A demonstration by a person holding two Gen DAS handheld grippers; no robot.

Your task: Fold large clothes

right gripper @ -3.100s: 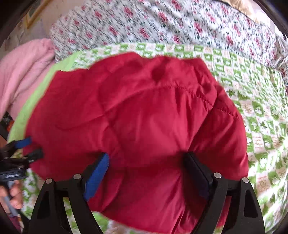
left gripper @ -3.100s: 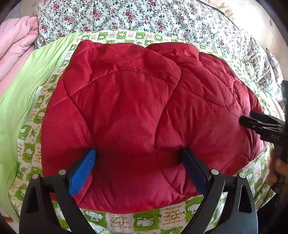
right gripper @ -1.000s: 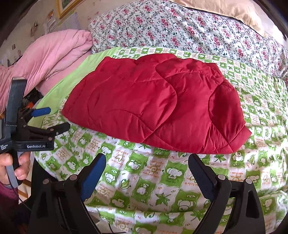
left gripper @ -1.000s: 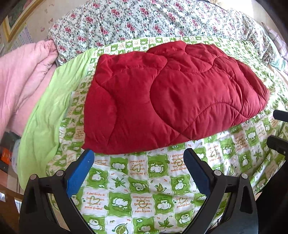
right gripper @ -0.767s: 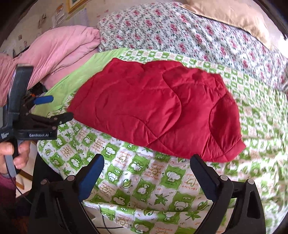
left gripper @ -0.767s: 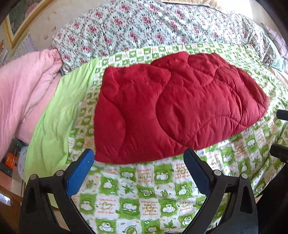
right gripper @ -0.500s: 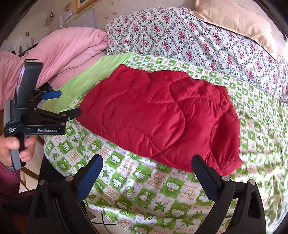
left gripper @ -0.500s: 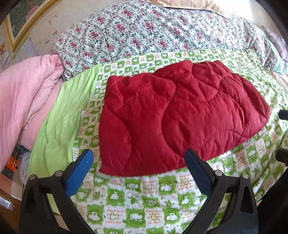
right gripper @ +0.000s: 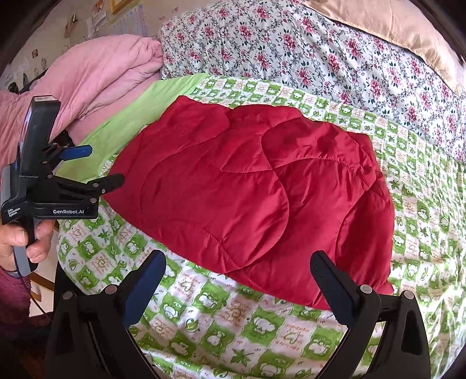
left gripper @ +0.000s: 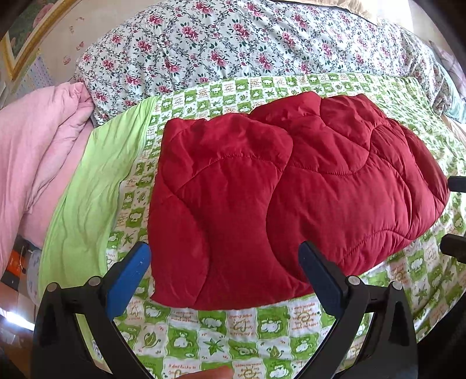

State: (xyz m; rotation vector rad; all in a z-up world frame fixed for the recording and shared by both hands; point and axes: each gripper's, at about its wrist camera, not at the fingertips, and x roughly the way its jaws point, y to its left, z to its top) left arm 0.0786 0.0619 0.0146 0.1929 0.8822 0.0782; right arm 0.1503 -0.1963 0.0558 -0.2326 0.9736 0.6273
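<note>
Floral-print bedcover with pink roses (left gripper: 233,43) fills the far side of the bed, cut off at the frame edges; one tan pillow (right gripper: 393,26) on it shows only partly. One green-and-white checked cartoon-print quilt (left gripper: 247,323) lies in front, its plain lime-green edge (left gripper: 87,189) turned out at the left. One bunched pink duvet (right gripper: 96,75) sits beside that, cropped at the left border. One folded red quilted padded jacket (left gripper: 276,189) lies flat in the middle of the checked quilt, two overlapping layers visible, sleeves and collar hidden inside the fold. Left gripper (left gripper: 224,259) hovers at the jacket's near edge, blue-padded fingers (left gripper: 131,271) spread wide apart, empty; cannot tell whether the tips touch the fabric. In the right wrist view the same left gripper (right gripper: 103,167) sits just beside the jacket's left edge, held by the left hand (right gripper: 20,239), partly cropped. Right gripper (right gripper: 237,269) sits over the quilt near the jacket's near edge, fingers (right gripper: 145,280) wide apart, nothing between them. In the left wrist view only two dark tips of it (left gripper: 454,215) show at the right border. Framed picture (left gripper: 26,38) on the wall is cropped, its content hard to make out
</note>
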